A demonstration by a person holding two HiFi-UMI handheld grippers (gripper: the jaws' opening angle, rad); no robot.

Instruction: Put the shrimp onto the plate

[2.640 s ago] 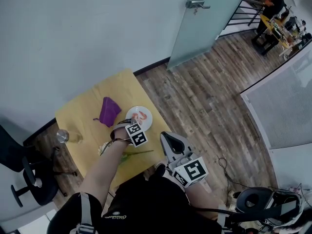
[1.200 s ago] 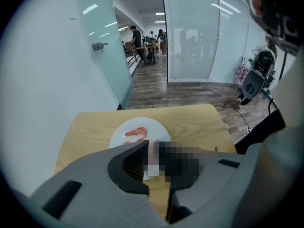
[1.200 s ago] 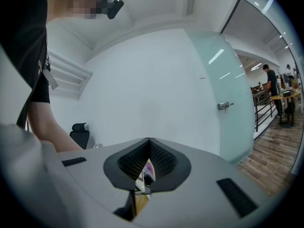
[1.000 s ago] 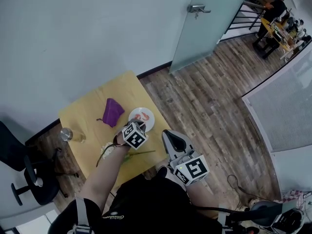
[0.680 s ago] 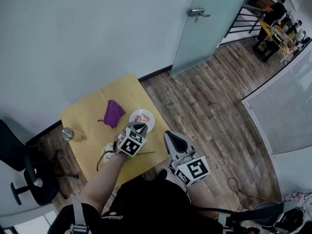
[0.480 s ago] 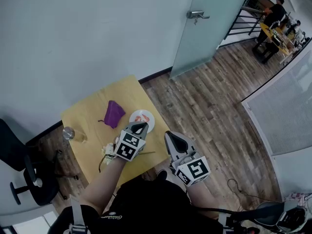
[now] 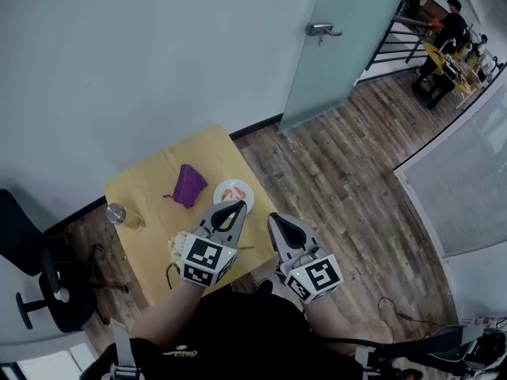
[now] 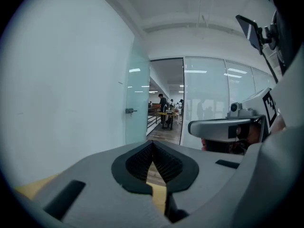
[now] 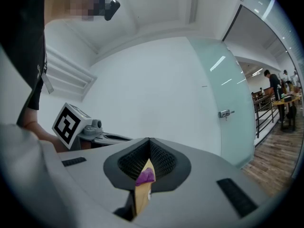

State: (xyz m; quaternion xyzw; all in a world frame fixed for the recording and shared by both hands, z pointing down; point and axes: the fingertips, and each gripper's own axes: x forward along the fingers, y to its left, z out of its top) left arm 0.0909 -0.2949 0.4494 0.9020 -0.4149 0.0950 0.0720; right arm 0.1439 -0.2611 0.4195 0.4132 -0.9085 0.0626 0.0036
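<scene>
We hold both grippers up in front of us at the table's [image 7: 146, 192] near edge, and neither carries anything. The left gripper [image 8: 152, 145] has its jaws pressed together at the tips, with only a sliver of yellow table showing through the hollow behind them. The right gripper [image 9: 149, 142] is closed on nothing too, and through its gap we glimpse the table and the purple cloth [image 9: 145, 175].

The shrimp [image 7: 231, 192] lies on the plate [image 7: 245, 191], which sits close to the table's right edge, just beside the cloth. A glass [image 7: 117, 214] stands well apart at the left edge. By our reading the task is finished, or all but finished.

What could go wrong now is mostly our own doing. In the head view the left gripper's tip overlaps the plate's near rim. We cannot tell how high above the plate it hangs, though its own view looks out level at the wall and door, which suggests some clearance. If that tip dropped or pushed forward it could strike the rim. The plate is so near the right edge that a knock might tip it or slide it off, and the shrimp with it. The right gripper hangs beyond the table's near right corner, and a careless sweep leftward could catch the plate from the side.
</scene>
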